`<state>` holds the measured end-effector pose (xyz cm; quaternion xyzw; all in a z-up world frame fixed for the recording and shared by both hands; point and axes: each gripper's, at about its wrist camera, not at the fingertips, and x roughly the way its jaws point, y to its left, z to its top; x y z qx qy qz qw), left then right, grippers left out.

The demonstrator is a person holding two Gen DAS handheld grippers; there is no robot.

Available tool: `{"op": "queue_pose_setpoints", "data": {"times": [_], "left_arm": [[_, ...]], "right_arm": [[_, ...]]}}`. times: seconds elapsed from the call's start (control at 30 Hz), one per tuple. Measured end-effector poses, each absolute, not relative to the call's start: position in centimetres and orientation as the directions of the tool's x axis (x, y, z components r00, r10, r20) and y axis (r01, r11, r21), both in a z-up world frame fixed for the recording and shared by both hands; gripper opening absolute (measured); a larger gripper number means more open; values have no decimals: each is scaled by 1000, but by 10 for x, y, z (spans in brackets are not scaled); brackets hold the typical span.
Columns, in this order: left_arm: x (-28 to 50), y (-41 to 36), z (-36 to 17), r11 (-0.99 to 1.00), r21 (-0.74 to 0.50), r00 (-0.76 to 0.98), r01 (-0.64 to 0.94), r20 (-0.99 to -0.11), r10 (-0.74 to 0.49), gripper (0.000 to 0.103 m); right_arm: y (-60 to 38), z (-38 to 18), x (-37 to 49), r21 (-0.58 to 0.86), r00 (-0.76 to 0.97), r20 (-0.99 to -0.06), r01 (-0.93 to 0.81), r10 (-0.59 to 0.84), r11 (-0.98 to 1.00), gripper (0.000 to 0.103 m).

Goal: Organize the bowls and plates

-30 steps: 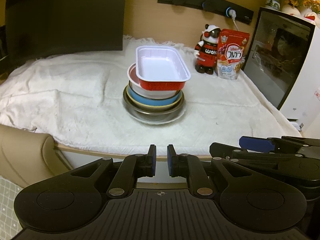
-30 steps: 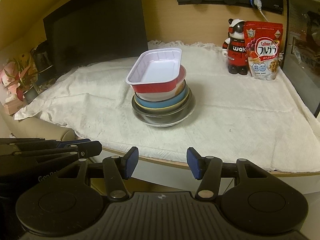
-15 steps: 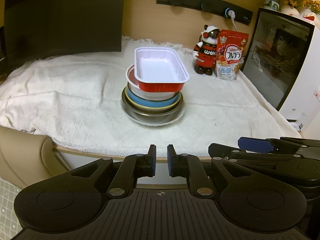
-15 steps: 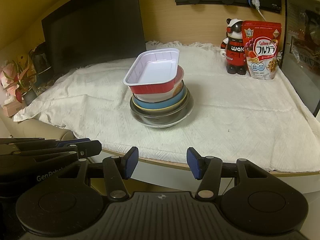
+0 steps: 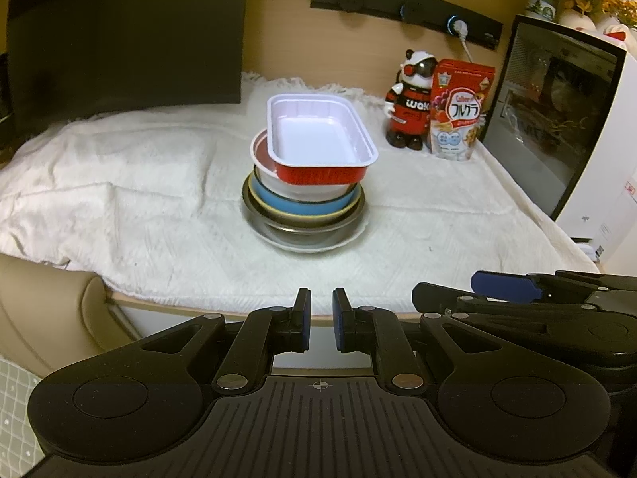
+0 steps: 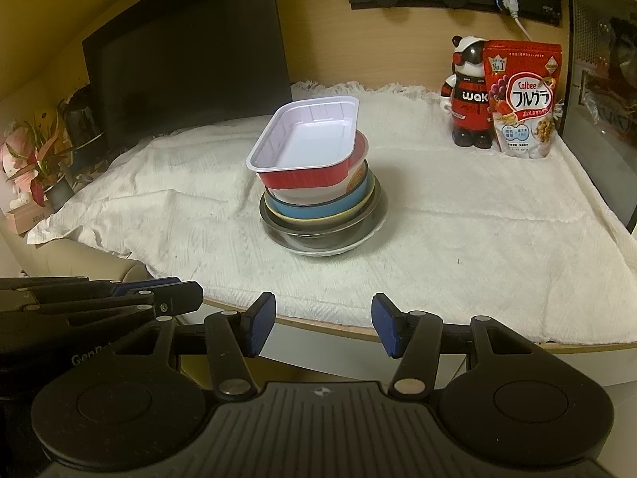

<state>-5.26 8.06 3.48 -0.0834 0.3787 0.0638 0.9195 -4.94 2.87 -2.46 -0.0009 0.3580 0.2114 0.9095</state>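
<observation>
A stack of dishes stands mid-table on the white cloth [image 5: 119, 199]. A red rectangular tray with a white inside [image 5: 318, 139] [image 6: 306, 147] sits tilted on top, over a white bowl with a red rim [image 5: 302, 191], a blue bowl [image 5: 278, 203] [image 6: 318, 209], a metal bowl [image 5: 302, 227] [image 6: 318, 235] and a white plate [image 5: 314, 245] at the bottom. My left gripper [image 5: 320, 320] is nearly shut and empty, in front of the table edge. My right gripper [image 6: 322, 324] is open and empty, also short of the table edge.
A black-and-red toy figure [image 5: 410, 103] [image 6: 467, 95] and a red cereal bag [image 5: 458, 115] [image 6: 521, 99] stand at the back right. A dark-doored appliance [image 5: 557, 111] is at the right, a black monitor [image 5: 123, 40] at the back left, potted plants [image 6: 36, 167] far left.
Both views have shifted slightly, the stack sitting a little nearer the frame centre. Nothing on the table has moved and both grippers keep the same opening.
</observation>
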Motion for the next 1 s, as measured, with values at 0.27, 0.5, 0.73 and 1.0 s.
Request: {"op": "queue_pose_setpoints", "data": {"times": [0.27,0.5,0.73,1.0], "left_arm": [[-49,81,35,978,-107,704,-178,-708,51,14],[-49,81,34,978,-107,704,-177,-708,50,14],[-49,81,34,978,-111,704,-178,-709,48,14],[-43,85,27,963,-164,680,-216,-733,27,14]], "right_arm": [[30,-24,-47,150,655,-652,-382,382,912,54],[29,-24,-47,151,655,-652,-383,383,911,54],[30,-24,-45,152,654,-653,-382,383,912,54],[30,-26,-38,152,641,-662,-392,388,907,54]]}}
